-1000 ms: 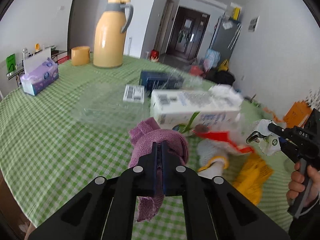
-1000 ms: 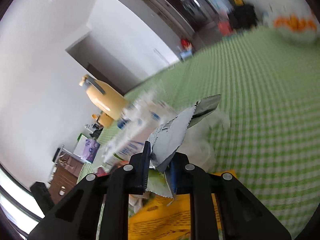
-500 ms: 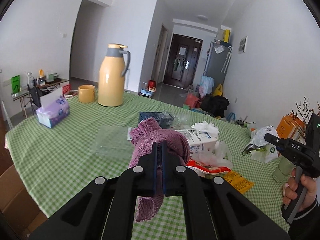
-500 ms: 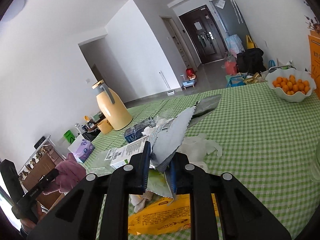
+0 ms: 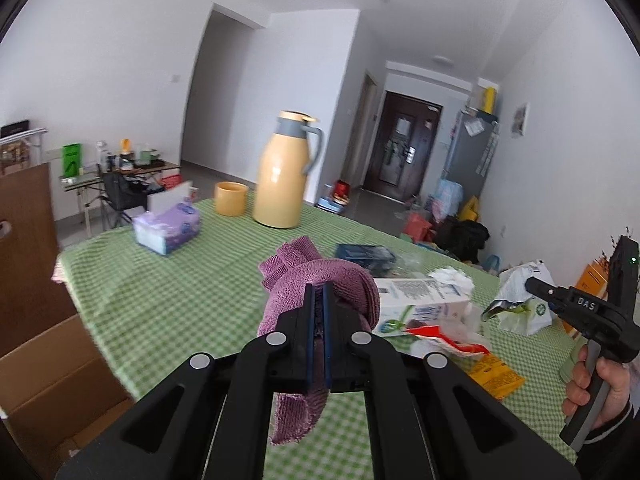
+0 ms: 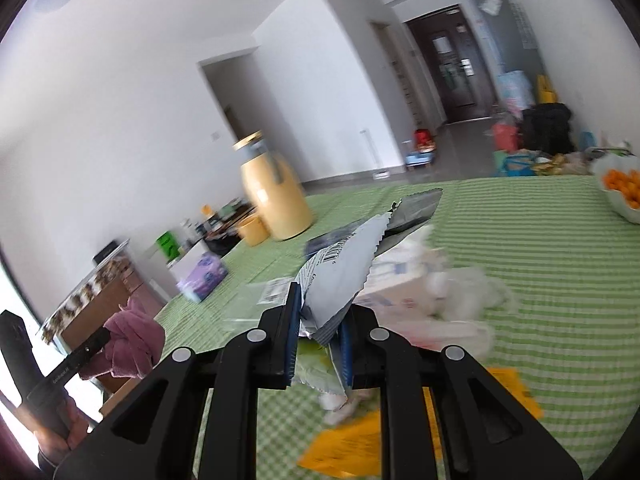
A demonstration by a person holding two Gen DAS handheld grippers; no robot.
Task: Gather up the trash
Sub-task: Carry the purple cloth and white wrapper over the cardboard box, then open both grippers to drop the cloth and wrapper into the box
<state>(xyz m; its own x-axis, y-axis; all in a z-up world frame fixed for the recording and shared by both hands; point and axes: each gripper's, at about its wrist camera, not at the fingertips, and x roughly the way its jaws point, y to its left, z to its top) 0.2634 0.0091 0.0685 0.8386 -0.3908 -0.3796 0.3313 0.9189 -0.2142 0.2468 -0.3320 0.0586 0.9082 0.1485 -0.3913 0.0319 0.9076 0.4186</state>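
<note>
Left gripper (image 5: 317, 322): jaws clamped on a purple cloth (image 5: 320, 280); the cloth bulges over the fingertips and a strip hangs below them; gripper held above the near edge of the tabletop (image 5: 168, 300)
Right gripper (image 6: 318, 322): jaws clamped on a grey-white snack wrapper (image 6: 344, 272) with a zigzag edge; the wrapper sticks up and forward, its dark inner side showing at the tip; held above the trash pile
Cardboard box (image 5: 52, 392): just beside the tabletop's near left edge, flaps open
Yellow wrapper (image 5: 494, 376): flat on the green checked cloth, at the near side of the pile
Red and white wrapper (image 5: 444, 338): crumpled, just beside the carton
Carton (image 5: 420, 308): white, lying on its side in the middle of the tabletop; crumpled white paper (image 5: 452, 278) at its far end
Blue box (image 5: 362, 254): behind the carton
Tissue box (image 5: 168, 230): purple, near the left edge, well apart from the pile
Yellow cup (image 5: 230, 198): just beside the jug
Jug (image 5: 284, 170): tall, yellow with grey lid and handle, upright at the far side
Bowl of oranges (image 6: 620, 188): far right edge of the tabletop in the right wrist view
</note>
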